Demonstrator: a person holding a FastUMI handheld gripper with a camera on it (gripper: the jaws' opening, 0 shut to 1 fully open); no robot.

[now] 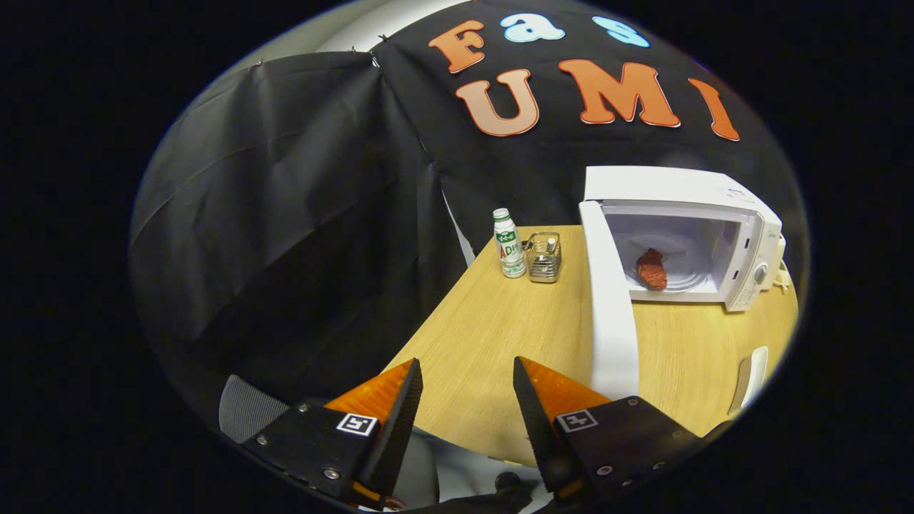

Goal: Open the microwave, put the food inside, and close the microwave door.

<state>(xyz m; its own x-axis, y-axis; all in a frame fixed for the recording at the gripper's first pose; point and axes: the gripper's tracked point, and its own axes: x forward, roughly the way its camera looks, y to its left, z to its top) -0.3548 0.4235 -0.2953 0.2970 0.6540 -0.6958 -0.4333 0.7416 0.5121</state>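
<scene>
In the gripper view, the hand-held gripper (468, 371) hangs released above the near edge of the tabletop (500, 335), its two wedge-shaped fingers spread apart with nothing between them. Each finger tapers to a point and carries a ribbed inner face; a small square marker sits on the boxy mount behind each one.

The tabletop is a pale wood-grain laminate with a smooth, matte surface and a curved near edge. Well beyond the fingers stands the microwave (685, 235), a white box with rounded corners and a knob on its control strip at the far side. Its door (607, 300) is swung wide open, a long white slab hinged on the side nearer the bottle and reaching out toward the gripper, ending just ahead of the right finger.

The food (651, 269) lies inside the cavity on the round, ridged glass turntable (675, 275). It is a reddish-brown, rough-textured lump, oblong, with its long axis running from the back of the cavity toward the open front.

Beside the door, farther back on the tabletop, a small plastic bottle (508, 244) with a green cap stands upright, touching or nearly touching a shiny wire-mesh basket (545, 258). A white curved object (752, 376) lies at the tabletop's edge, near the microwave's front.
</scene>
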